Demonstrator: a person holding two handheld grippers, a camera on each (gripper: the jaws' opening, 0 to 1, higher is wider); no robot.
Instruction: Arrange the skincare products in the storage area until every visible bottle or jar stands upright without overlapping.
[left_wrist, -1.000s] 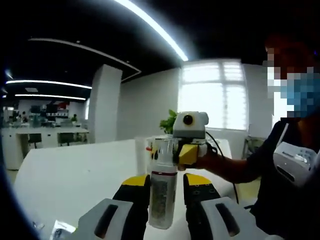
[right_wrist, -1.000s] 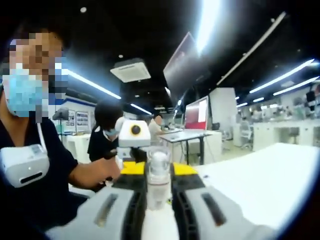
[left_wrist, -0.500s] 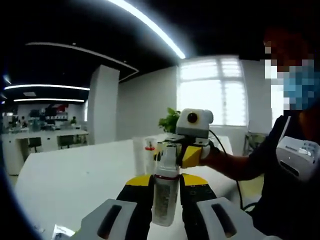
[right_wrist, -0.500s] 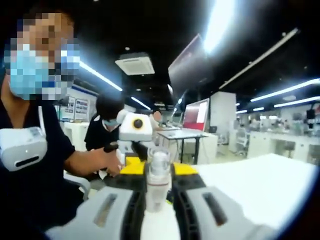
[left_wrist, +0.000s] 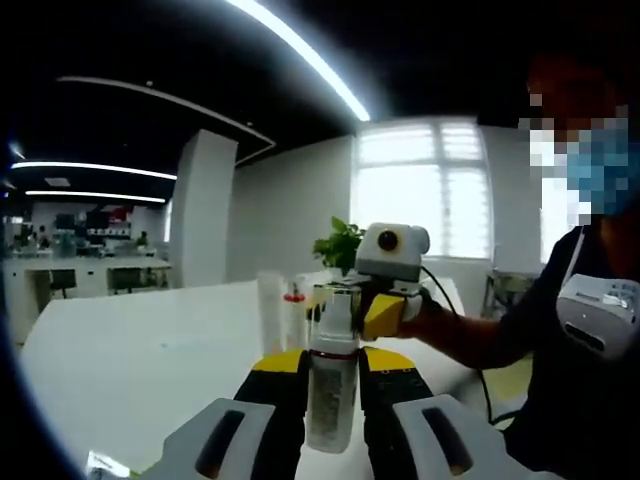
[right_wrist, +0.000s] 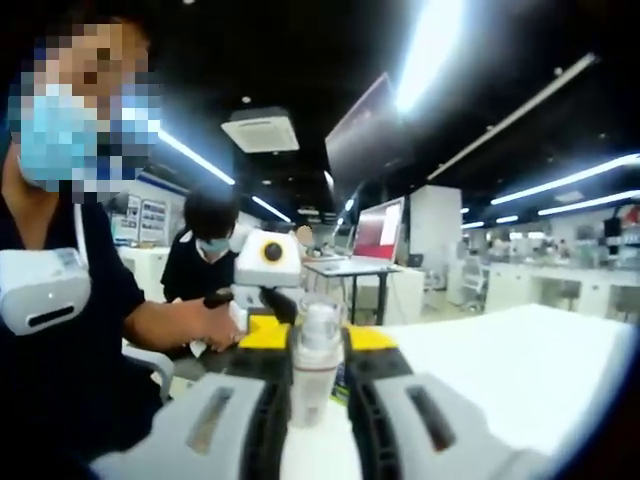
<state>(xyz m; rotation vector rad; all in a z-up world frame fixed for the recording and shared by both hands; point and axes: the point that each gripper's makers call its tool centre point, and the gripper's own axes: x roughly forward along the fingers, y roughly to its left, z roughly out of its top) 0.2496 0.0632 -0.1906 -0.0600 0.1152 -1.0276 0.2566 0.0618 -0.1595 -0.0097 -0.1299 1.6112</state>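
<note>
In the left gripper view, the left gripper (left_wrist: 333, 368) was seen clamped on a spray bottle (left_wrist: 332, 385), which was held upright between the yellow-tipped jaws, its clear body dotted with small print and its cap end raised toward the camera's far field. The same bottle (right_wrist: 314, 360) was seen in the right gripper view, where the right gripper (right_wrist: 310, 358) was likewise closed on it, the jaws pressed against both sides of the neck below the clear cap. Thus the bottle was gripped from opposite ends by both tools and was carried above the white table (left_wrist: 150, 350), not resting on it. Just beyond the bottle in the left gripper view, the other gripper was faced head-on, held by a hand (left_wrist: 430, 320). Behind it on the table a tall clear tube (left_wrist: 268, 312) and a small red-capped bottle (left_wrist: 292, 315) were stood upright, close together but whether touching could not be told. A green plant (left_wrist: 338, 245) was seen further back before a bright window (left_wrist: 420, 195). A person in a dark shirt (right_wrist: 70, 340) was seated at the table's edge.
</note>
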